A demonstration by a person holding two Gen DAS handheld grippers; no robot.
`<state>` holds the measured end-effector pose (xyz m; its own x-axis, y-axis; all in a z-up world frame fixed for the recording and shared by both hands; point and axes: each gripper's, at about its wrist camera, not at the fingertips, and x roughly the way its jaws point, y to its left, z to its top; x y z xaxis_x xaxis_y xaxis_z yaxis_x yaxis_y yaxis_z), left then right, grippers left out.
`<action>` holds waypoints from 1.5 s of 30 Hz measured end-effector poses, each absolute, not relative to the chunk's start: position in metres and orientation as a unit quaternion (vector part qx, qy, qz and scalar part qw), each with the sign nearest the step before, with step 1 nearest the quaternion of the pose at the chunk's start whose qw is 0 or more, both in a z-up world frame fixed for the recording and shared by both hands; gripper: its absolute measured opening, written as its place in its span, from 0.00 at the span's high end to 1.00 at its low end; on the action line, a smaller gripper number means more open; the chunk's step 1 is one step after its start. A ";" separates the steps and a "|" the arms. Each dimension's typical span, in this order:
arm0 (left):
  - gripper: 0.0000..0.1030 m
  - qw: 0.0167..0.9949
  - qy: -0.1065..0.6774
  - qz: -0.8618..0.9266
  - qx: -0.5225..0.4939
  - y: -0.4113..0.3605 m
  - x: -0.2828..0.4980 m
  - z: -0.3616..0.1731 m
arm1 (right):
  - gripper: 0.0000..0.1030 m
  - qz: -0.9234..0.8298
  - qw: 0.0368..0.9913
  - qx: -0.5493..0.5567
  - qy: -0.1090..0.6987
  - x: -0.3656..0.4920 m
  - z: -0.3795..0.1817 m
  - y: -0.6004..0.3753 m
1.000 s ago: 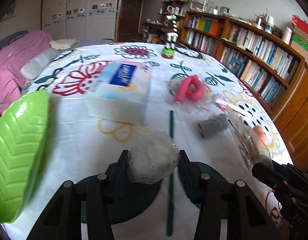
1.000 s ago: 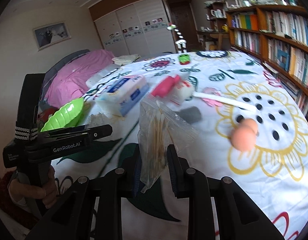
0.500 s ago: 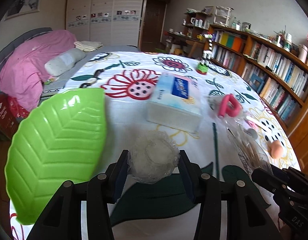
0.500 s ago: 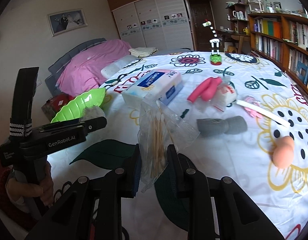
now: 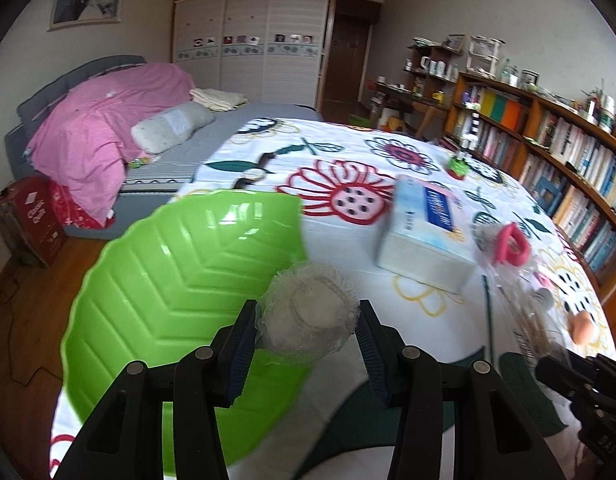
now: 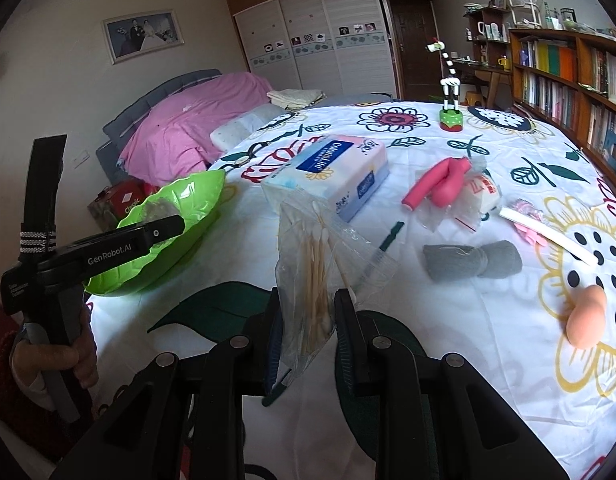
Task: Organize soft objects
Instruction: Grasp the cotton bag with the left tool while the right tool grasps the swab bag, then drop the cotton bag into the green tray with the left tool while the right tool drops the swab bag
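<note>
My left gripper is shut on a clear crinkled plastic bundle with white pads inside, held over the right edge of a green leaf-shaped bowl. The bowl also shows in the right wrist view, with the left gripper above it. My right gripper is shut on a clear bag of cotton swabs, held above the flowered tablecloth.
On the cloth lie a tissue pack, a pink foam roller, a white packet, a grey rolled cloth, a peach sponge, a zebra figure. Bookshelves stand right, a bed left.
My left gripper has swung left with the plastic bundle, from over the cloth to over the green bowl. My right gripper has held the swab bag and drifted slightly left.
</note>
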<state>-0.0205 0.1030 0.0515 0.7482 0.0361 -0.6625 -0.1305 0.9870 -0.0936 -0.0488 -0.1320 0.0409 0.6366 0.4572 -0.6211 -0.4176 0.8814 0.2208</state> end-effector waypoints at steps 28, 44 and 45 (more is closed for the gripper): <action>0.00 0.934 0.325 0.139 -0.051 0.171 -0.044 0.055 | 0.75 0.365 0.864 -0.027 0.346 -0.015 0.057 0.013; 0.00 0.928 0.328 0.167 -0.066 0.196 -0.049 0.050 | 0.63 0.392 0.848 -0.035 0.355 0.004 0.048 0.056; 0.00 0.927 0.329 0.167 -0.066 0.197 -0.049 0.050 | 0.60 0.395 0.847 -0.035 0.353 0.003 0.048 0.057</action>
<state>-0.0492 0.1966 0.0505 0.7286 0.2660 -0.6312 -0.3524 0.9358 -0.0124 0.0033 0.0566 0.0478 0.4385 0.6451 -0.6258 -0.6943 0.6853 0.2199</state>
